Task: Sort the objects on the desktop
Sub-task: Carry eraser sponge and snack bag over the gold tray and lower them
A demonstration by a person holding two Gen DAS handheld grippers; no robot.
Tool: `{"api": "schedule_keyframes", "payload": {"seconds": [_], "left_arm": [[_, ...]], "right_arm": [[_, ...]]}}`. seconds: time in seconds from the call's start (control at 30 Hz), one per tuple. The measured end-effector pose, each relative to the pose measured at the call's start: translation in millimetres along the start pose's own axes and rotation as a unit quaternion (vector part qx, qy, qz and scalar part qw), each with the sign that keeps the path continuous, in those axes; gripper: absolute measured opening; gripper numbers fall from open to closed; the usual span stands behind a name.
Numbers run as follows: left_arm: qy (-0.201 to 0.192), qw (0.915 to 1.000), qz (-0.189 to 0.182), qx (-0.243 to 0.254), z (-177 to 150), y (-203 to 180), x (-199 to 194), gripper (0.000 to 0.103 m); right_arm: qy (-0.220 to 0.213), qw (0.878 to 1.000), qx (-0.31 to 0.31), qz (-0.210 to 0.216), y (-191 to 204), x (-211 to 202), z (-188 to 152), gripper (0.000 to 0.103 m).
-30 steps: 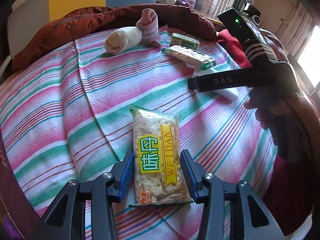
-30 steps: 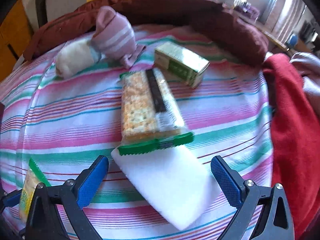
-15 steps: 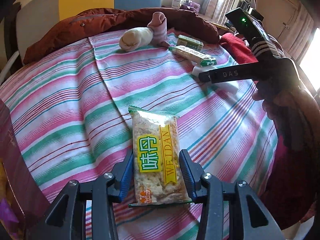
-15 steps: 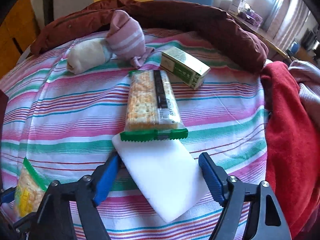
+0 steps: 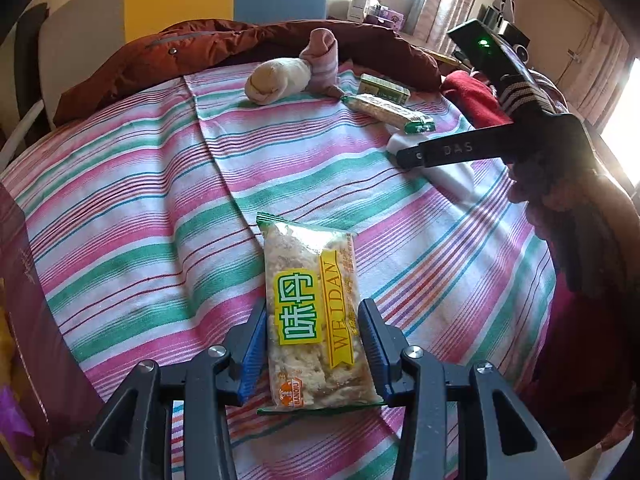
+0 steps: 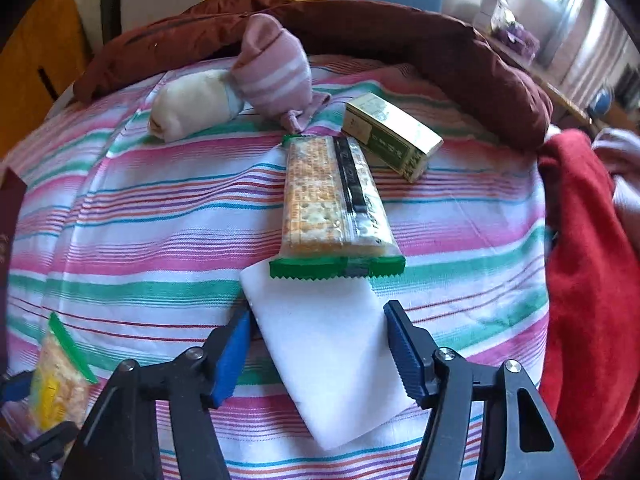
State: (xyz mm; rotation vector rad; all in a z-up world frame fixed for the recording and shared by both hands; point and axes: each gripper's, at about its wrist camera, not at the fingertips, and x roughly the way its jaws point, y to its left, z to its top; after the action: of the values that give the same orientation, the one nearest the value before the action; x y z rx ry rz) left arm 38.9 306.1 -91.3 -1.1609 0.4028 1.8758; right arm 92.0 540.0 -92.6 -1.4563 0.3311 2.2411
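A striped bedspread [image 6: 132, 220] carries snack packets [image 5: 316, 312], a white pad [image 6: 332, 352], rolled socks [image 6: 236, 92].

**Around the striped cloth**

A pink, green and white striped cloth [image 5: 160, 216] covers the surface. A dark red padded jacket [image 6: 400, 36] lies bunched along its far edge; a bright red fabric [image 6: 592, 264] sits at the right side.

Strong daylight enters from the window [image 5: 624, 120] at the right and glares white there. Both fisheye views bend at the edges, with dark corners and slight blur.
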Motion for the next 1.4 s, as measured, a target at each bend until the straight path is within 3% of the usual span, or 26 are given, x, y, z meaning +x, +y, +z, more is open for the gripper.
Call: {"api": "schedule_keyframes", "payload": {"seconds": [0.17, 0.4, 0.63, 0.97, 1.1, 1.4], "left_arm": [[-0.006, 0.9999, -0.001, -0.015, -6, 10, -11, 0.044], [-0.035, 0.9986, 0.007, -0.039, -12, 26, -39, 0.044], [-0.086, 0.9935, 0.034, -0.066, -17, 48, -85, 0.044], [-0.151, 0.9717, 0.14, -0.116, -37, 99, -156, 0.044], [-0.161, 0.9627, 0.164, -0.143, -51, 119, -172, 0.044], [-0.164, 0.9429, 0.207, -0.202, -80, 163, -191, 0.044]], "right_arm": [[0.008, 0.998, 0.017, 0.064, -1, -17, -8, 0.062], [-0.016, 0.991, 0.018, 0.132, 26, -45, -17, 0.062], [-0.051, 0.983, -0.013, 0.175, 92, -80, -20, 0.062], [-0.088, 0.962, -0.031, 0.255, 171, -110, -14, 0.062], [-0.084, 0.951, -0.04, 0.296, 205, -116, -13, 0.063], [-0.065, 0.937, -0.067, 0.336, 269, -113, -18, 0.063]]}}
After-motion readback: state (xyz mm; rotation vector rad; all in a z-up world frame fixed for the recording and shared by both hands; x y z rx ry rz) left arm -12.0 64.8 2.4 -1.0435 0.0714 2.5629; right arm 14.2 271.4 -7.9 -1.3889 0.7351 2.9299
